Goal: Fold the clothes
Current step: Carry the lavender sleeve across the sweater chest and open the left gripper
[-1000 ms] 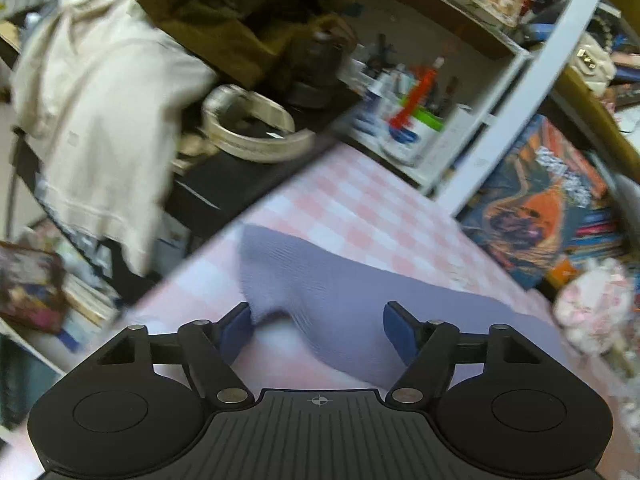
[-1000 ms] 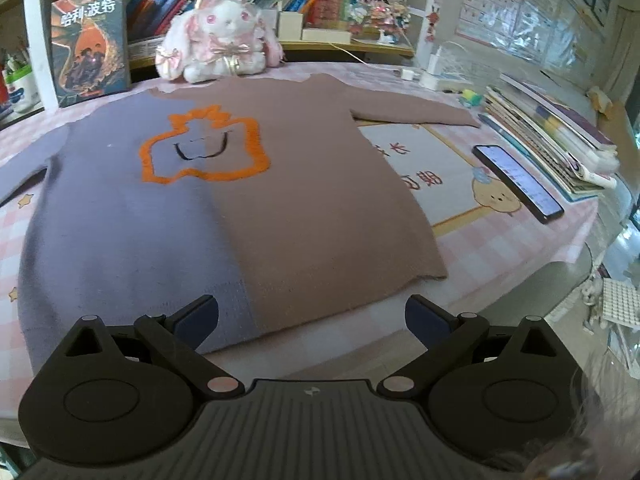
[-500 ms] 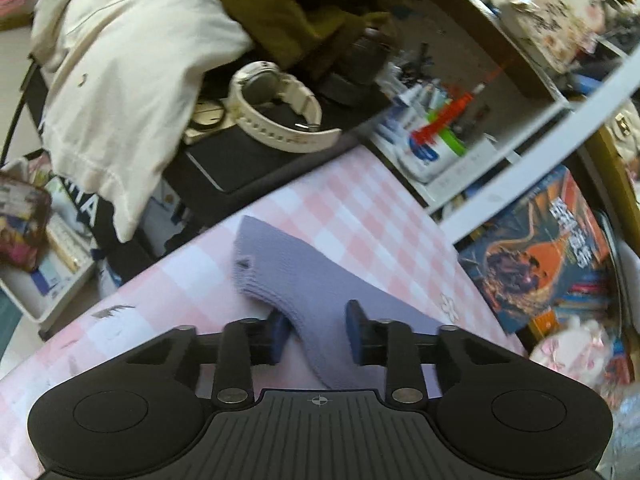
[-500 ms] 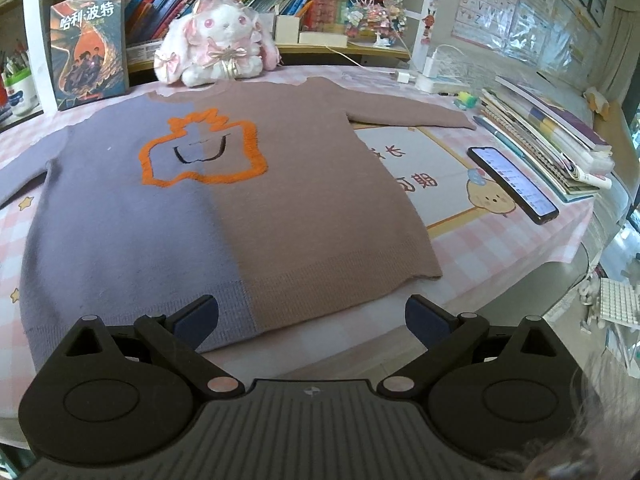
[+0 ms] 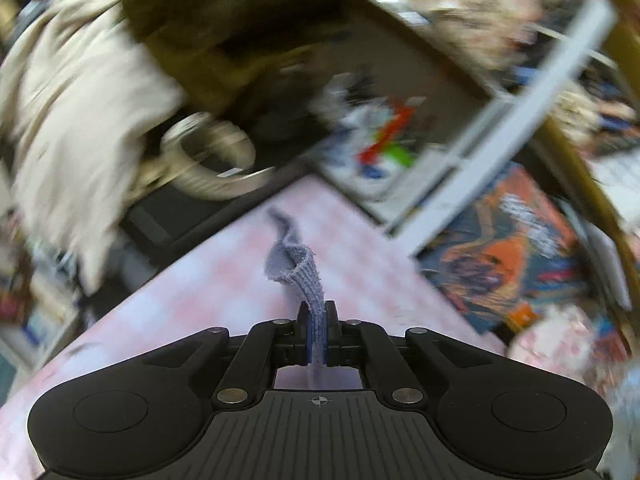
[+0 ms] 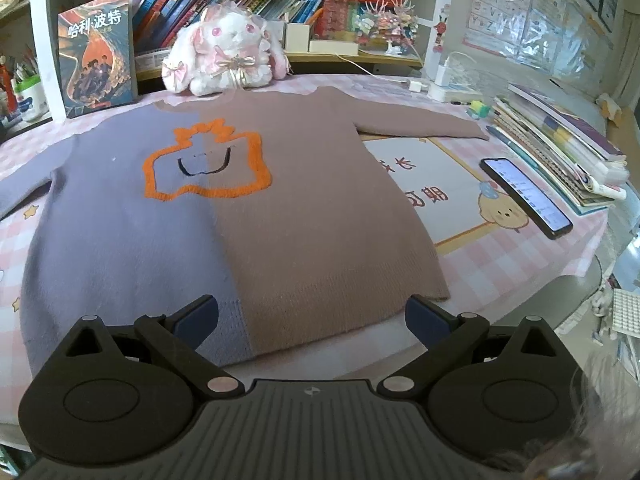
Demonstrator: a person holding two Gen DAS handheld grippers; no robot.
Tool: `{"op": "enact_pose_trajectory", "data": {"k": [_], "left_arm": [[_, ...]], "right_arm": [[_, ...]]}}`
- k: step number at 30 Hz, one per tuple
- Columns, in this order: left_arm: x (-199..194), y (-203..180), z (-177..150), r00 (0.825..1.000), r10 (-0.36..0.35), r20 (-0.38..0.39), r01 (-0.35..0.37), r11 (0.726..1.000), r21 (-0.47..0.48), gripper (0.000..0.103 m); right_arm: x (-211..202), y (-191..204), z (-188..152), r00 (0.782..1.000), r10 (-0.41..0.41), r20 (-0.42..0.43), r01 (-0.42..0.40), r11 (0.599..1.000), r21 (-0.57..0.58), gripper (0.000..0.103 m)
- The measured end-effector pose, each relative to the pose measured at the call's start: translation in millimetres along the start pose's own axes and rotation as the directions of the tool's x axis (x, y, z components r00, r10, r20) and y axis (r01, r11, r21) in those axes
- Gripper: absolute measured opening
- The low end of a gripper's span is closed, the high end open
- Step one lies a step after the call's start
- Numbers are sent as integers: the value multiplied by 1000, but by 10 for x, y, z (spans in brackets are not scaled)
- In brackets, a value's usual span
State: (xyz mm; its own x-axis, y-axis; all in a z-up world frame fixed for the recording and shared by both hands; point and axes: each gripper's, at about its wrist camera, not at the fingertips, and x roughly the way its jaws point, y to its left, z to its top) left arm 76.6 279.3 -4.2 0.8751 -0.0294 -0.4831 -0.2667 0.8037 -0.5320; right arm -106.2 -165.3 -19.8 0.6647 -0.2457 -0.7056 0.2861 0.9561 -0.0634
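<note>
A sweater [image 6: 224,216], purple on its left half and brown on its right with an orange outline on the chest, lies flat on the pink checked tablecloth [image 6: 520,256]. My right gripper [image 6: 312,316] hovers open over the bottom hem, nothing between its fingers. In the left wrist view my left gripper [image 5: 318,336] is shut on the purple sleeve cuff [image 5: 300,268], which stands pinched up off the cloth between the blue pads. That view is blurred by motion.
A phone [image 6: 524,196] and a stack of books [image 6: 560,148] lie right of the sweater. A plush rabbit [image 6: 224,60] and a standing book [image 6: 96,48] sit behind the collar. Left of the table edge are white headphones [image 5: 208,160] and a cream garment [image 5: 68,120].
My left gripper closed from wide open onto the purple sleeve cuff and lifted it off the tablecloth. The right gripper stayed open above the hem.
</note>
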Motion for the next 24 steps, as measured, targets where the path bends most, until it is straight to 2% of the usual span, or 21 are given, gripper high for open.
{"op": "enact_pose_trajectory", "data": {"k": [4, 9, 16, 24], "left_arm": [[-119, -567, 3, 995, -98, 15, 95, 986, 136, 3], [-172, -1296, -141, 986, -165, -2, 161, 965, 209, 3], [-79, -2210, -546, 984, -175, -32, 176, 946, 272, 3], [86, -3035, -963, 988, -153, -35, 156, 931, 329, 3]], "right_arm": [[72, -65, 73, 999, 33, 17, -32, 999, -18, 101], [179, -178, 216, 991, 123, 50, -118, 989, -90, 101], [408, -581, 461, 973, 228, 45, -218, 962, -166, 101], [686, -1118, 657, 947, 322, 22, -314, 934, -168, 101]]}}
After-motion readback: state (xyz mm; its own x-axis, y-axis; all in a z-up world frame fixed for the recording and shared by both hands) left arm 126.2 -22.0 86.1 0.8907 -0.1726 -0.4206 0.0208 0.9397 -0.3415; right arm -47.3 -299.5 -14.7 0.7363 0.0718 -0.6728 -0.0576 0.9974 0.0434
